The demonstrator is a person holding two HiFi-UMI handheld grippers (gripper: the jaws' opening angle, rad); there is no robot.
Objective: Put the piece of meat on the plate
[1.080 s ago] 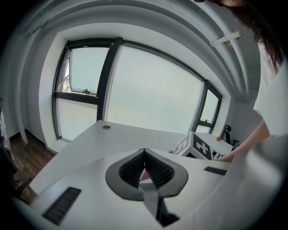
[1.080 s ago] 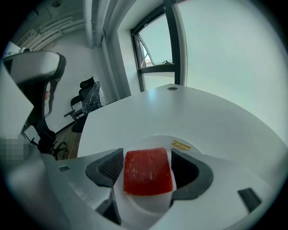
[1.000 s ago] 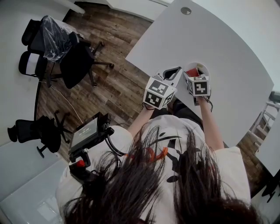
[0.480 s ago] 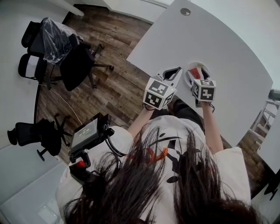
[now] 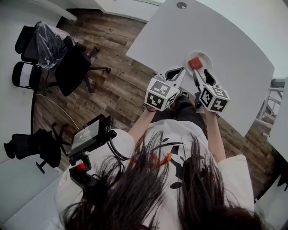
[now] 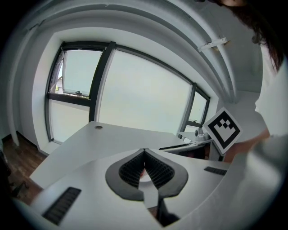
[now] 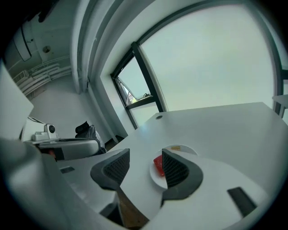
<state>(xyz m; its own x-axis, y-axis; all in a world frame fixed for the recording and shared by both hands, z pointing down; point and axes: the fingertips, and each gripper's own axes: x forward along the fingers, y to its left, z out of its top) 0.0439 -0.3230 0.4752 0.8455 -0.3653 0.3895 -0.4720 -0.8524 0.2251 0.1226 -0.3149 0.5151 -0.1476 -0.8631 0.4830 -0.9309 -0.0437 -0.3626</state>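
Observation:
The red piece of meat (image 5: 195,63) lies on the small white plate (image 5: 204,57) near the white table's near edge. My right gripper (image 5: 202,74) hangs just short of the plate, pulled back toward me. Its jaws stand apart and are closing with nothing between them. In the right gripper view the meat (image 7: 158,165) and plate (image 7: 182,150) sit beyond the right gripper (image 7: 145,157), partly hidden by one finger (image 7: 174,170). The left gripper (image 5: 176,73) is left of the plate over the table edge. In the left gripper view the left gripper (image 6: 144,152) is shut and empty.
The white table (image 5: 225,36) has a round cable hole (image 5: 181,5) at its far side. Left of it is wooden floor (image 5: 112,85) with black office chairs (image 5: 49,49). A black device (image 5: 87,134) hangs at my left shoulder. Large windows (image 6: 135,94) lie behind the table.
The right gripper drew back from the plate and rose, leaving the meat lying there, and its jaws narrowed. The left gripper shifted slightly and stayed shut.

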